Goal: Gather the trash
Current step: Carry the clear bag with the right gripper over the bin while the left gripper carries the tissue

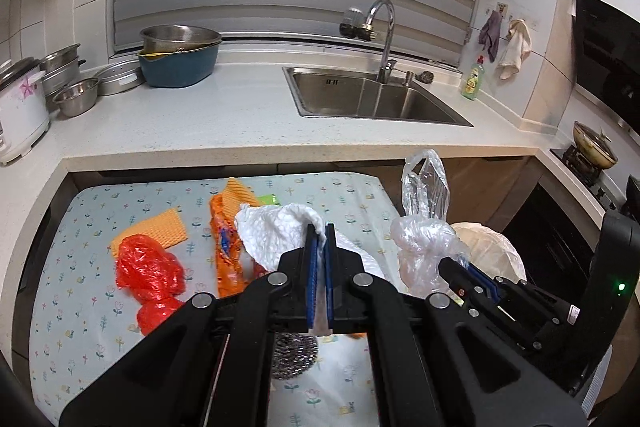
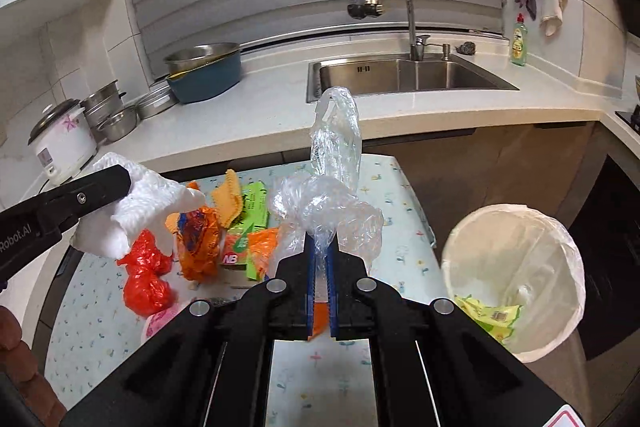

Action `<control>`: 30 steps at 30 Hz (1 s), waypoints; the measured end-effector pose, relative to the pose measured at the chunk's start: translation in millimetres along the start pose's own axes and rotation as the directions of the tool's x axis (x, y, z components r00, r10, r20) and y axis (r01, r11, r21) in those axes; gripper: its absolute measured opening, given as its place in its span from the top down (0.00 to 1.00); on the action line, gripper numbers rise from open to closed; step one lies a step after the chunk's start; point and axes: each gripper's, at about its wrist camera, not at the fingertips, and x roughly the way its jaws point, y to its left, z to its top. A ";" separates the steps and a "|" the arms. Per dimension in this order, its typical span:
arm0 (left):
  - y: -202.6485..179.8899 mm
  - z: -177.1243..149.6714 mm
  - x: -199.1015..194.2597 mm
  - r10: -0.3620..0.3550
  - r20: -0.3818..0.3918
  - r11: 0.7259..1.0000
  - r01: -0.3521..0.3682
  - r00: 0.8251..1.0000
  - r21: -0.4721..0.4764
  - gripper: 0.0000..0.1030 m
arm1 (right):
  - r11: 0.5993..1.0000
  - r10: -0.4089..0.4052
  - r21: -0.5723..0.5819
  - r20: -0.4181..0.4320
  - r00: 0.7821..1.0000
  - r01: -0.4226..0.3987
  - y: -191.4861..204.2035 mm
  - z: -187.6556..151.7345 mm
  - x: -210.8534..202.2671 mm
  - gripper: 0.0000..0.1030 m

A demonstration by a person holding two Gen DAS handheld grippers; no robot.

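Far left of the jaws, up on the counter (image 1: 224, 115): rice cooker (image 1: 20, 115) and a stack of steel pots (image 1: 66, 75), nothing to do with the trash. Down on the flowery table cover (image 1: 80, 307), left of the left gripper (image 1: 319, 239): knotted red bag (image 1: 150, 279), orange sponge cloth (image 1: 154, 231), crumpled orange wrapper (image 1: 226, 251). Green box (image 2: 252, 223) tucked behind those, best seen from the right wrist. Left gripper clamped shut on a white paper towel (image 1: 276, 231), wad held up off the table, spilling out left of the pads. Steel scourer (image 1: 294, 355) sitting right under those jaws, half hidden, so hard to say if it touches anything. Further right, right gripper (image 2: 320, 247) pinched tight on a clear plastic bag (image 2: 332, 195), handles sticking straight up above the fingertips, also lifted clear. Right of those jaws and lower down: lined trash bin (image 2: 516, 267), yellow-green wrapper (image 2: 490, 317) lying inside already. Sink (image 2: 408, 75) and tap straight ahead beyond both.
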 end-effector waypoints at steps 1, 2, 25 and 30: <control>-9.7 -0.8 1.1 -0.008 -0.003 1.000 0.008 1.000 0.011 0.97 | 1.000 -0.009 0.007 0.002 1.000 0.009 -7.8 -1.0 -3.2 0.95; -19.6 -1.8 2.5 -0.016 -0.006 1.000 0.016 1.000 0.022 0.97 | 1.000 -0.018 0.015 0.003 1.000 0.018 -15.9 -2.5 -6.4 0.95; -207.9 -24.3 72.9 -0.199 -0.156 0.949 0.230 0.968 0.216 0.97 | 0.947 -0.226 0.219 -0.058 0.972 0.233 -210.7 -48.3 -31.8 0.95; -227.9 -23.6 95.1 -0.242 -0.206 0.936 0.284 0.948 0.207 0.97 | 0.940 -0.236 0.236 -0.076 0.969 0.247 -227.9 -54.9 -22.8 0.95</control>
